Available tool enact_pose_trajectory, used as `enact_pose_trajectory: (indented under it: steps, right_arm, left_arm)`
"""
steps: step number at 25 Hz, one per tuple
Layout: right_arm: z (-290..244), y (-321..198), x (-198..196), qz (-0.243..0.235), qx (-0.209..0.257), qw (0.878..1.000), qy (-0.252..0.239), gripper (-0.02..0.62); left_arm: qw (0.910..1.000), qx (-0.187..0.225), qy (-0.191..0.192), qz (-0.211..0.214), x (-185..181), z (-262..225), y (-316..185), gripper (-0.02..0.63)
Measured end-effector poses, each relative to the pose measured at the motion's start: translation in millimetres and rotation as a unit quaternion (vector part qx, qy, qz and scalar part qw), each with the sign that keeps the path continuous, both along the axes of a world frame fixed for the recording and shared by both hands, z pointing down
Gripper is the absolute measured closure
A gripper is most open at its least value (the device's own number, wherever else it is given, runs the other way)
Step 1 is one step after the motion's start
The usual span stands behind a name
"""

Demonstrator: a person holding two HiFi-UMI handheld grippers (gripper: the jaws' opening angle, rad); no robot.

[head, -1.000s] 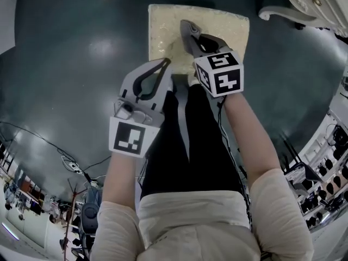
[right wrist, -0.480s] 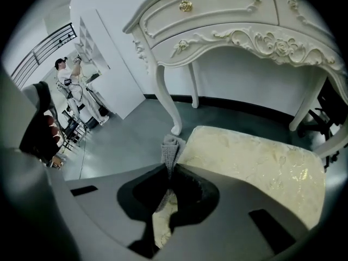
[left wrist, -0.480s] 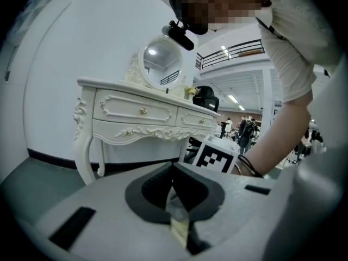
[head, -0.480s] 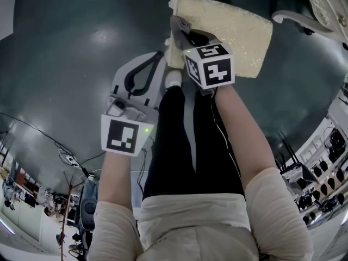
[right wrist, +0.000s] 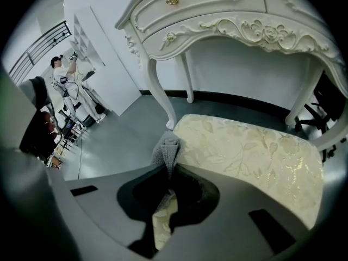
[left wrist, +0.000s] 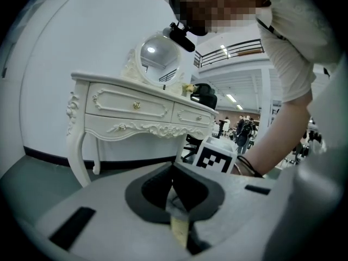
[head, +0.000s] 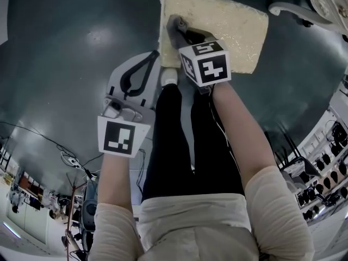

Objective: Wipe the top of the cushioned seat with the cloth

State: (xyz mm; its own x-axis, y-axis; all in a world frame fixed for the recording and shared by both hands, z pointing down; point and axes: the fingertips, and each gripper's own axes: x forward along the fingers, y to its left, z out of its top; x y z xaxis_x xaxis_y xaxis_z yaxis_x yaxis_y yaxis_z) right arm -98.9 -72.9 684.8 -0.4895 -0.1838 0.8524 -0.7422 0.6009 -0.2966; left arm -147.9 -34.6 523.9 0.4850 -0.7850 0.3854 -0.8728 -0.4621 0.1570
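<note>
The cream patterned cushioned seat (head: 228, 23) lies at the top of the head view and fills the right gripper view (right wrist: 255, 156). A grey cloth (head: 174, 24) rests on the seat's top near its left edge. My right gripper (head: 181, 36) is shut on the cloth (right wrist: 166, 147), its jaws (right wrist: 169, 170) pinching the fold against the cushion. My left gripper (head: 155, 55) hovers beside the seat's left near corner, off the cushion. In its own view the left gripper (left wrist: 174, 168) is shut with nothing in it and points towards the dressing table.
A white carved dressing table (right wrist: 234, 15) with drawers (left wrist: 130, 107) and a round mirror (left wrist: 156, 56) stands just behind the seat; its curved leg (head: 288, 8) is at top right. Dark grey floor (head: 65, 53) surrounds the seat. Black-trousered legs (head: 185, 140) stand at the near edge.
My right gripper has dragged the cloth leftward across the seat top, from about the middle-left to the left edge. The left gripper has stayed shut beside it.
</note>
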Motion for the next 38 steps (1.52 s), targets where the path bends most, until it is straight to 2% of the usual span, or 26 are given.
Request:
enact_pose_trajectory:
  steps: [12, 23, 38]
  right_arm:
    - [6.3, -18.7, 63.3, 0.024, -0.001, 1.000, -0.004, 0.568]
    - [8.3, -26.5, 134.1, 0.037, 0.005, 0.999, 0.008, 0.568]
    - [4.9, -37.5, 225.7, 0.067, 0.017, 0.997, 0.022, 0.568]
  left_arm:
    - [0.9999, -0.005, -0.005, 0.013, 63.3, 3.2, -21.0, 0.604]
    - [0.9984, -0.003, -0.015, 0.054, 132.8, 7.3, -27.8, 0.604]
    - [0.9976, -0.007, -0.020, 0.066, 196.8, 4.4, -32.1, 0.604]
